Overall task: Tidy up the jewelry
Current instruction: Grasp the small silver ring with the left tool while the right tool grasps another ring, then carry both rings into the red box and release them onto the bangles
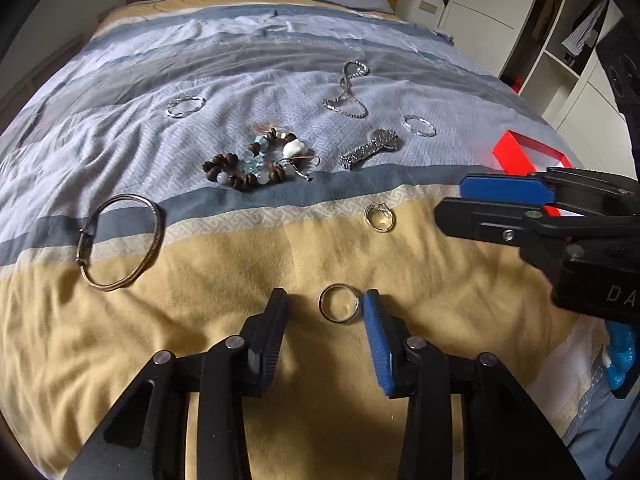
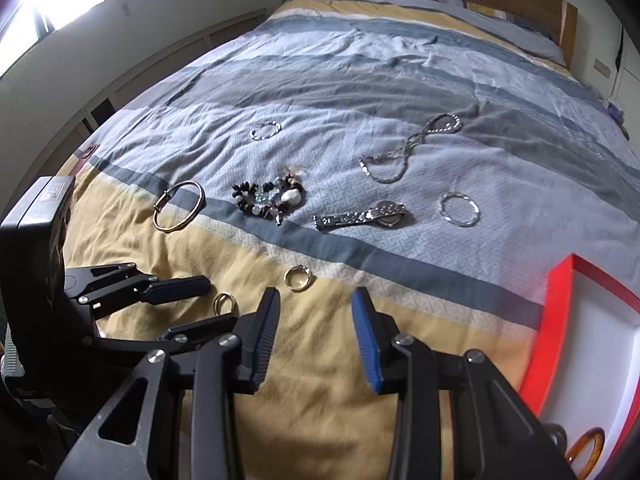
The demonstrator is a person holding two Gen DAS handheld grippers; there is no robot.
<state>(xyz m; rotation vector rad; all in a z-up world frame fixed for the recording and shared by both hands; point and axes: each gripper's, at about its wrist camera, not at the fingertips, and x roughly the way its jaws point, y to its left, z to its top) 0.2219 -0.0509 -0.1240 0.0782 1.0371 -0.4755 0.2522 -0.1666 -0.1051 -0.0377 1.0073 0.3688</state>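
Nearest the left wrist camera, the left hand-held gripper point(image 1: 325, 306) hangs low over the yellow band of the bed point(image 1: 240, 340), its jaws parted with a plain ring point(image 1: 338, 303) lying between them. The ring sits just beside the blue pad; whether that pad touches it cannot be told, and the black finger stands clear of it. A second ring point(image 1: 380, 218) with a small setting lies further up the yellow band.

The right hand-held gripper point(image 2: 315, 310) has its jaws apart over bare yellow cloth, with nothing between them. To its right sits a red box point(image 2: 560, 300) with a white inside, holding an amber bangle point(image 2: 588, 448) at the frame's lower edge.

On the blue-grey stripes lie a bead bracelet point(image 1: 256, 160), a watch point(image 1: 370, 148), a chain point(image 1: 348, 92) and two twisted silver hoops, one point(image 1: 185, 106) to the left and one point(image 1: 419, 125) to the right. A bangle point(image 1: 120, 240) rests at the left, across the grey stripe and the yellow.
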